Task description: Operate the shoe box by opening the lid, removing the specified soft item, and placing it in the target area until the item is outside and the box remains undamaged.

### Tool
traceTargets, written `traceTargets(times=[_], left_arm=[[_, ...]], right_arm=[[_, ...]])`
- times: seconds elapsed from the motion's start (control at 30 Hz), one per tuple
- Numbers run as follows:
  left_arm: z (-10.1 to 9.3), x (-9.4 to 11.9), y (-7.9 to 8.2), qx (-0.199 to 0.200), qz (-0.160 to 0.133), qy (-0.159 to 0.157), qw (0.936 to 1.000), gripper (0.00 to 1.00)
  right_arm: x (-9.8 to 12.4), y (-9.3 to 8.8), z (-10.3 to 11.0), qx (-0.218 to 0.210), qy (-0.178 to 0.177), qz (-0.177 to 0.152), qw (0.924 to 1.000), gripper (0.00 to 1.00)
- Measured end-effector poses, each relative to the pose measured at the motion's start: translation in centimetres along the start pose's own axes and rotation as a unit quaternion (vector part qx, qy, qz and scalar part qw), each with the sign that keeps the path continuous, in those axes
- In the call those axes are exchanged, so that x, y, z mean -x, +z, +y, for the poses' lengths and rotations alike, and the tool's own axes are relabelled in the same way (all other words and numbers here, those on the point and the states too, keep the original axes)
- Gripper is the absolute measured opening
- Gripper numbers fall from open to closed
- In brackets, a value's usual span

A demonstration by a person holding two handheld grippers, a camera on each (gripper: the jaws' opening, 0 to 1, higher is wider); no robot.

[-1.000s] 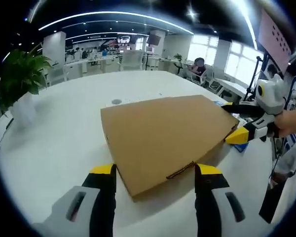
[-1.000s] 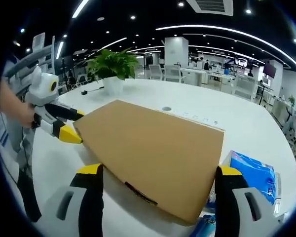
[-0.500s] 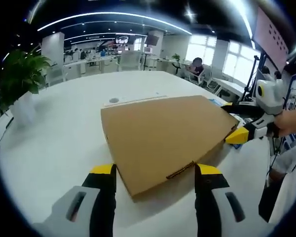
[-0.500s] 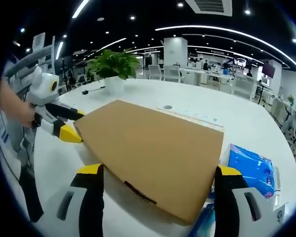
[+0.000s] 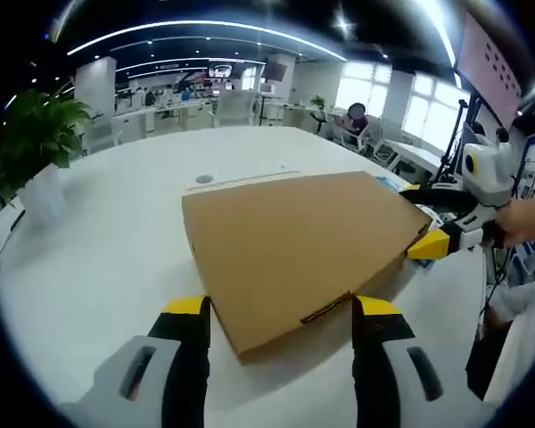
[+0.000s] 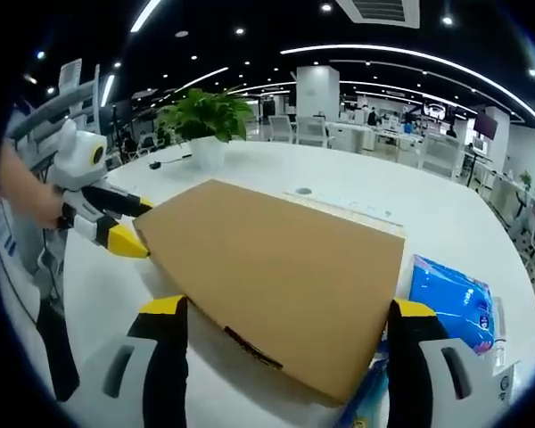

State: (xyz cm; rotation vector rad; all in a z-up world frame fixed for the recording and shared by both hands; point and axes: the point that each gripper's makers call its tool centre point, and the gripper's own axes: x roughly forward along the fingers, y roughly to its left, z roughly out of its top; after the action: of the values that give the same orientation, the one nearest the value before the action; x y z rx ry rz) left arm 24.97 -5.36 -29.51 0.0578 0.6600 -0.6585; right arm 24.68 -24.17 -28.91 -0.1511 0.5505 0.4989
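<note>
- The bench (image 5: 116, 223) is a wide white surface carrying everything; the box sits near its middle.
- The box (image 5: 294, 245) is brown cardboard, its lid (image 6: 276, 267) tilted up off the bench; a small tab slot shows on the lid's front edge; whether anything lies inside cannot be told.
- A potted plant (image 6: 205, 120) with green leaves in a white pot stands on the bench well beyond the box, on the box's left-gripper side.
- A blue packet (image 6: 453, 299) lies on the bench just beside the box, at the corner nearest the right gripper; more blue shows under that lid corner.
- The left gripper (image 5: 281, 308) has its yellow-tipped jaws spread wide, one each side of the box's near corner, which reaches in between them; whether they touch the lid cannot be told.
- The right gripper (image 6: 285, 308) likewise has its jaws spread wide, either side of the box's corner; seen from the left gripper view, its jaws stand above and below the lid's edge.
- A hand (image 5: 526, 218) holds the right gripper beside the box; another hand (image 6: 27, 201) holds the left.
</note>
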Motion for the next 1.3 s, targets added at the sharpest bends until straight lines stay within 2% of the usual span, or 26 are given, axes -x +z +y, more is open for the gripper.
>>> traceTargets(times=[0.37, 0.7, 1.3], left_arm=[[-0.36, 0.11, -0.12, 0.001, 0.004, 0.004, 1.0, 0.65], [-0.39, 0.18, -0.2, 0.004, 0.009, 0.005, 0.9999, 0.65], [-0.59, -0.08, 0.06, 0.004, 0.003, 0.004, 1.0, 0.65]], right_arm=[[0.29, -0.18, 0.03, 0.0, 0.001, 0.0, 1.0, 0.94], [0.33, -0.55, -0.2, 0.026, 0.001, 0.025, 0.9994, 0.92], [0.4, -0.56, -0.65, 0.024, 0.003, 0.025, 0.9994, 0.91]])
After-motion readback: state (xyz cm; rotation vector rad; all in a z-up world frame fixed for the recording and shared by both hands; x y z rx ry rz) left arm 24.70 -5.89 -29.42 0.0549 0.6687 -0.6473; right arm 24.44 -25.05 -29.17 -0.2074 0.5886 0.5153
